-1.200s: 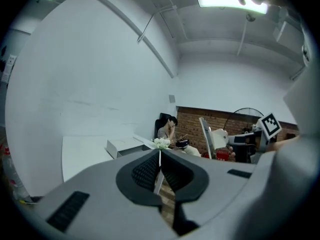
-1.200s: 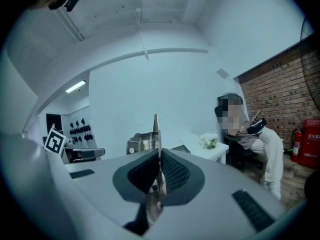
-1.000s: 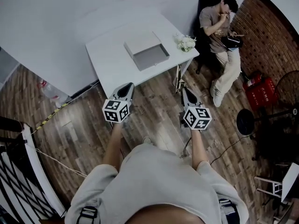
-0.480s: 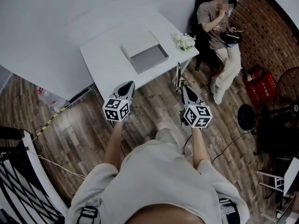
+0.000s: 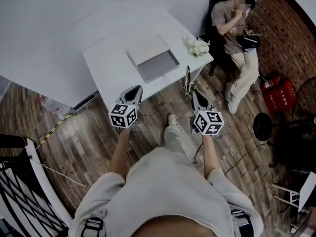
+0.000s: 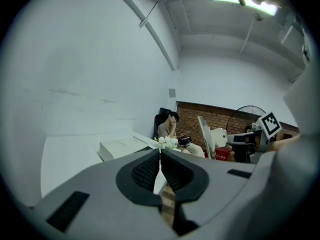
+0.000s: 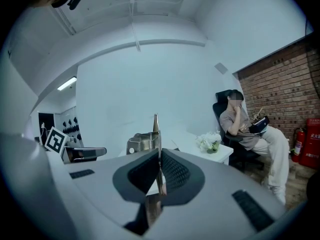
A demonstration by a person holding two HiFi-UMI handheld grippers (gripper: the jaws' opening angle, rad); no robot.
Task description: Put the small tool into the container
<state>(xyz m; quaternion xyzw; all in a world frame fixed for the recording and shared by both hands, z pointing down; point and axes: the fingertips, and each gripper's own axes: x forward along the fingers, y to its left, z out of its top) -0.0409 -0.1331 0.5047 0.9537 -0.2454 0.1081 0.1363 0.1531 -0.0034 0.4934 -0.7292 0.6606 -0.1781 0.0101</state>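
My right gripper (image 5: 193, 94) is shut on a small metal tool (image 5: 187, 79), which sticks out past the fingertips toward the table's near edge. In the right gripper view the tool (image 7: 155, 128) stands upright between the closed pads. The container (image 5: 153, 58), a flat grey box with an open tray, lies in the middle of the white table (image 5: 111, 63). My left gripper (image 5: 134, 89) hovers at the table's front edge, jaws together with nothing between them. The left gripper view shows the container (image 6: 121, 146) ahead on the table.
A small pot of white flowers (image 5: 199, 47) stands on the table's right corner. A person (image 5: 237, 28) sits in a dark chair beyond it, by the brick wall. Red fire extinguishers (image 5: 281, 90) and a fan base (image 5: 264, 127) are on the wood floor at right.
Both grippers have come closer to the table along with the person carrying them, whose foot now shows stepping forward. The tool stays in the right gripper.
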